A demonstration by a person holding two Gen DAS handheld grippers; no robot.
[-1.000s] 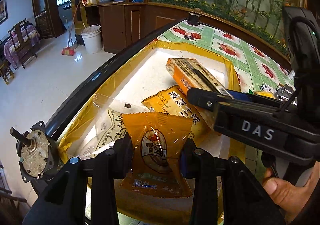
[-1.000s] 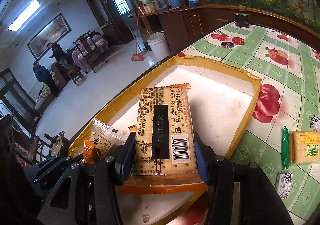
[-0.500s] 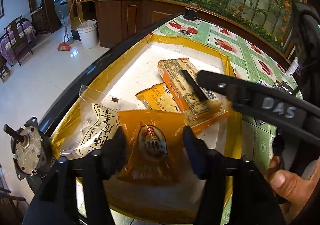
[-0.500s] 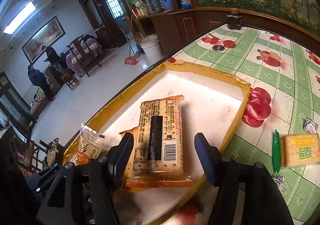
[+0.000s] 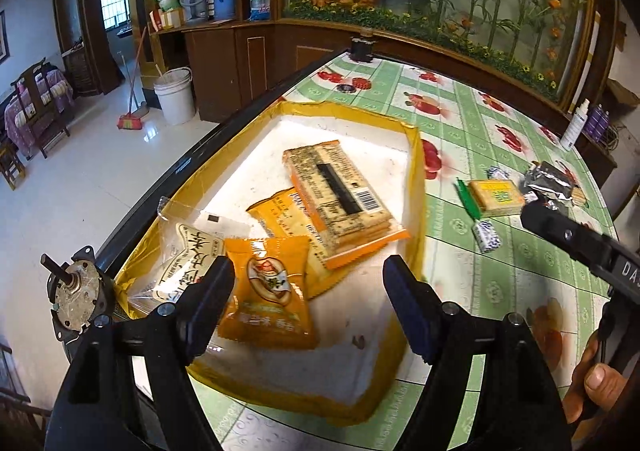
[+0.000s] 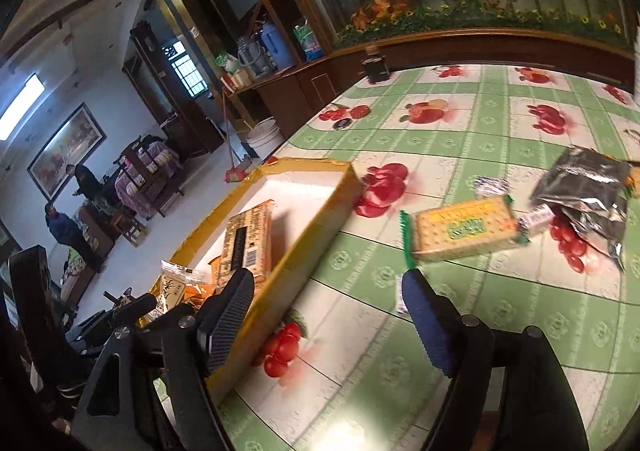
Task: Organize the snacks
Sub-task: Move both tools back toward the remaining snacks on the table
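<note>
The snacks go in the yellow box [image 5: 416, 155] on the table with the fruit-pattern cloth [image 6: 460, 131]. Four packs already lie inside it: a long cracker pack with a barcode [image 5: 340, 191], an orange flat pack [image 5: 288, 219] under it, a small orange pouch [image 5: 268, 287] and a clear bag with black writing [image 5: 188, 251].

The left gripper [image 5: 308, 303] hangs over the near end of the box. Its jaws are opening wide. The small orange pouch lies flat on the box floor below them, close to the left finger, and neither pad presses on it. This gripper holds nothing.

The right gripper [image 6: 328, 315] is out over the tablecloth, just past the box wall. Its jaws are opening too, and only cloth shows between them.

The next snack looks like the green-edged cracker pack [image 6: 464, 229]. It lies on the cloth ahead of the right gripper and a bit to the right, well apart from the box. Its long side runs left to right across the view, tilted a little. So the open jaws point across the short width, which seems a good way to pinch it. A silver foil bag [image 6: 584, 195] sits just past its right end, and a few small wrapped candies [image 6: 490, 187] lie around it.

The right gripper is the nearer one. The left one is over the box, farther away.
</note>
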